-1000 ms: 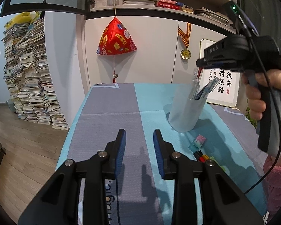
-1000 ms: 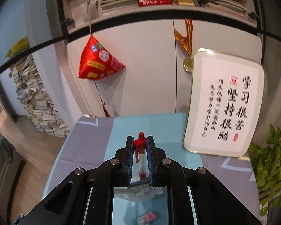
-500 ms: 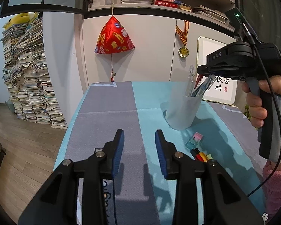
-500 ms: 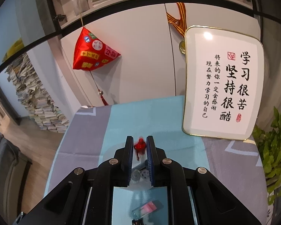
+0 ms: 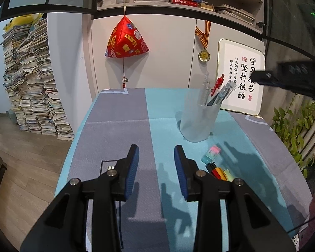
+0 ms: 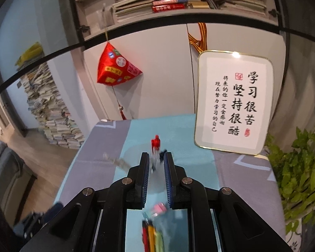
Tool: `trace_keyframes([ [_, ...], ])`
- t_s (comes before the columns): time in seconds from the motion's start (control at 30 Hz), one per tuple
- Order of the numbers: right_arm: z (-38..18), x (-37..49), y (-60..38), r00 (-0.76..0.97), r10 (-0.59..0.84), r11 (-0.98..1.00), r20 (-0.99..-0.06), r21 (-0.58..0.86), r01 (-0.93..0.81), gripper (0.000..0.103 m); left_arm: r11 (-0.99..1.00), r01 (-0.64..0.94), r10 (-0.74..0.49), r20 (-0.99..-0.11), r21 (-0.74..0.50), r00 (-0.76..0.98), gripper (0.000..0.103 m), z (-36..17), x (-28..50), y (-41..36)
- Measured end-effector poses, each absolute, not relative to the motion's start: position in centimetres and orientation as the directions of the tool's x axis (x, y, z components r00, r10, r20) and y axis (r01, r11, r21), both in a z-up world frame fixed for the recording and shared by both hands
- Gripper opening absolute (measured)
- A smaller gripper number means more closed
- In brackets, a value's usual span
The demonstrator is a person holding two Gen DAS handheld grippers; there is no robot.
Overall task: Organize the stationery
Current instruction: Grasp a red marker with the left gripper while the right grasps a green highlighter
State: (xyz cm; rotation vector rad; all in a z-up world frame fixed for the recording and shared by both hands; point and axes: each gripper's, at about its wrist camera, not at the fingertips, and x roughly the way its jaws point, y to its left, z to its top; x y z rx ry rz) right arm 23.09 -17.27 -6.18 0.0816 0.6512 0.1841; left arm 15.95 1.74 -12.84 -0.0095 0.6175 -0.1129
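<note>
Both grippers were empty. Left gripper (image 5: 156, 161) hovered low over the table (image 5: 115, 121) with its blue pads parted and nothing between them, aimed at bare cloth just left of the loose items, probably kept ready and clear of the other hand's path. Right gripper (image 6: 156, 168) had its jaws drawn nearly together on nothing. In the left wrist view it showed as a blurred dark shape off to the right of the cup (image 5: 197, 124), apart from it.

That frosted cup stood upright near the middle of the table and held the stationery already sorted: a red pen (image 5: 218, 84) leaning against the rim, a clear pen (image 5: 205, 86) and some blue-grey pens (image 5: 222, 93), all tips down so they would stay put.

An eraser (image 5: 211, 153) lay flat on the cloth just in front of the cup. A small bunch of markers (image 5: 218, 171) lay close beside the eraser, nearer the person. These looked like the items left to tidy. The markers seemed the likelier next pick, since their long shape suits the cup, and the right jaws would need to widen first.
</note>
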Motion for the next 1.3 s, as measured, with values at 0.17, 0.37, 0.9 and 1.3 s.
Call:
trace_keyframes([
  [0.17,-8.3,21.1,-17.4,0.742,0.180,0.981,-0.646,0.067,-0.179,0.015,0.994,0.103,-0.104,-0.592,-0.035,0.799,0.033,-13.0,15.9,1.0],
  [0.37,-14.1,20.9,-17.5,0.617,0.200,0.974,-0.761,0.088,-0.207,0.015,0.993,0.113,-0.098,-0.618,-0.016,0.780,0.039,-13.8,15.8,0.0],
  [0.9,-18.3,18.9,-19.8,0.536,0.217,0.970,-0.816,0.119,-0.211,0.015,0.969,0.232,-0.219,-0.745,-0.088,0.630,0.041,-18.1,18.1,-5.5],
  [1.3,-19.0,19.1,-19.9,0.514,0.243,0.963,-0.823,0.142,-0.227,0.015,0.976,0.198,-0.194,-0.800,-0.095,0.568,0.042,-19.9,19.6,-5.3],
])
